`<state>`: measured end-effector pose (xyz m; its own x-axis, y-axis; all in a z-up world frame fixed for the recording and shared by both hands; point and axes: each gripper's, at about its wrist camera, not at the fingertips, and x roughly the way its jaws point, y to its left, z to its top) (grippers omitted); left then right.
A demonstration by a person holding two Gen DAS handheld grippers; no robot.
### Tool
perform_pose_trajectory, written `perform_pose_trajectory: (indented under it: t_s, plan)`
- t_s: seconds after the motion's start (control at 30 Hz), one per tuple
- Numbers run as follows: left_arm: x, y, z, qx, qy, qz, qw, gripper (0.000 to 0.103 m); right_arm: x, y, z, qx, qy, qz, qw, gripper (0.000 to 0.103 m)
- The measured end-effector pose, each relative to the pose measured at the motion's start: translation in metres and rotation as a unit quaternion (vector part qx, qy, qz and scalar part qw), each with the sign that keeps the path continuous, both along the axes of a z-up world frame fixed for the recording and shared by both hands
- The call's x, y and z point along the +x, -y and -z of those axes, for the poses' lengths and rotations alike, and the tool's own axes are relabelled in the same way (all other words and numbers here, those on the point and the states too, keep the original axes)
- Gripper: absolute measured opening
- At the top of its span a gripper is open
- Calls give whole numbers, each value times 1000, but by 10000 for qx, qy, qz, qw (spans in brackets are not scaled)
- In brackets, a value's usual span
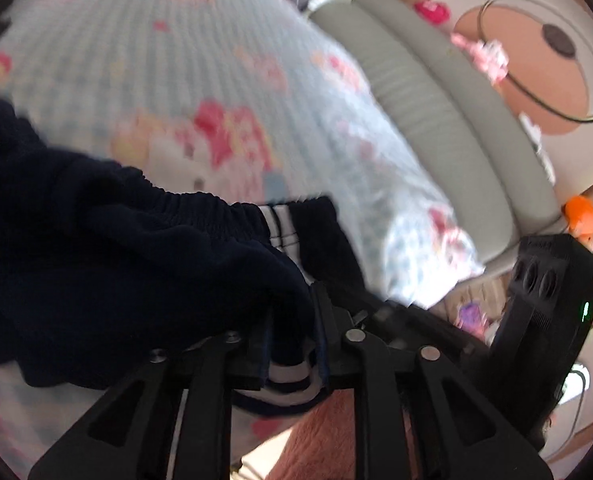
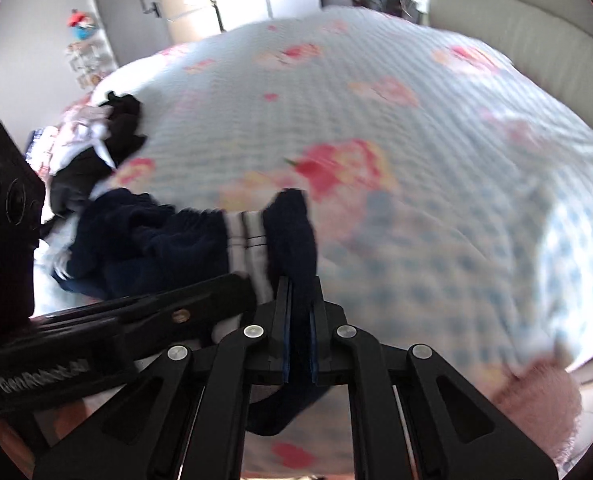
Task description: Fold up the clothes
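Black linkage arms fill the bottom of both wrist views, and between them each pair of tongs is clenched on the same garment. In the left view, the left tongs (image 1: 292, 320) pinch the navy shorts (image 1: 108, 232) at the side seam, where white stripes (image 1: 282, 222) run down from the gathered elastic waistband; most of the dark cloth bunches out to the left of these tongs, and a striped fold hangs just below the fingers. In the right view, the right tongs (image 2: 300, 312) grip a navy edge of the shorts (image 2: 152, 240) with the blue-lined pads pressed close together on the fabric, the white stripes (image 2: 244, 236) lying just left of the grip and a loop of cloth drooping beneath. The left gripper body sits close at the left of the right tongs, so the two grips are near each other. Ahead of both tongs spreads the bed (image 2: 396, 128), covered in a pale blue checked quilt with pink floral patches. Farther left of the right tongs, a pile of dark and white clothes (image 2: 96, 140) lies on the bed. Beyond and to the right of the left tongs stands a padded grey headboard (image 1: 428, 96). Motion blur softens both views.
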<state>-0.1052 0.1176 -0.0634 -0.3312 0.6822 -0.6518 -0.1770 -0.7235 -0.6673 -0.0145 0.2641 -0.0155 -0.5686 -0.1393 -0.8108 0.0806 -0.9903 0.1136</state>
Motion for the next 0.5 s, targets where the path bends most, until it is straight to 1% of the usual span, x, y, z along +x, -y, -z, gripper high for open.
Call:
perform_pose_trajectory:
  t_s: [0.03,0.07,0.1,0.13,0.17,0.2,0.23,0.27,0.3,0.33,0.37,0.4,0.43,0.5]
  plan:
    - [1,-13,5,14,78,133,9999,23,1,-10,4,-59,41,109,9999,8]
    - [6,-12,9,13,130,197,9997,34,1,-18,7,-93,67,182,9998,8]
    - [12,-1,5,-64,12,179,9998,38,0,-25,10,-153,88,225,9996,10]
    - [17,8,-5,-188,-214,137,9995,43,-2,-31,10,-258,73,234,9994,13]
    - [22,18,-15,-311,-439,94,9985,44,-2,-32,9,-320,31,234,9992,15]
    - [24,26,-27,-504,-673,-35,9965,46,-4,-30,7,-334,-32,229,9992,19]
    - [23,34,-39,-746,-912,-226,9928,53,-9,-25,6,-344,-105,171,9992,23]
    - [19,43,-49,-943,-1070,-480,9886,59,-12,-18,4,-361,-122,83,9992,25]
    - [11,54,-57,-1108,-1171,-779,9838,62,-13,-10,4,-380,-118,-11,9992,26]
    - [1,65,-61,-1274,-1204,-1112,9782,68,-15,-3,3,-399,-114,-104,9991,26]
    - [-14,78,-59,-1484,-1135,-1449,9716,70,-16,5,2,-417,-110,-198,9989,26]
    - [-31,86,-54,-1702,-1005,-1673,9659,70,-18,12,2,-436,-106,-291,9986,26]
    - [-43,89,-44,-1874,-813,-1698,9641,70,-19,19,1,-454,-102,-385,9982,26]
    - [-63,93,-19,-2174,-360,-1559,9629,67,-22,34,-1,-491,-94,-571,9971,26]
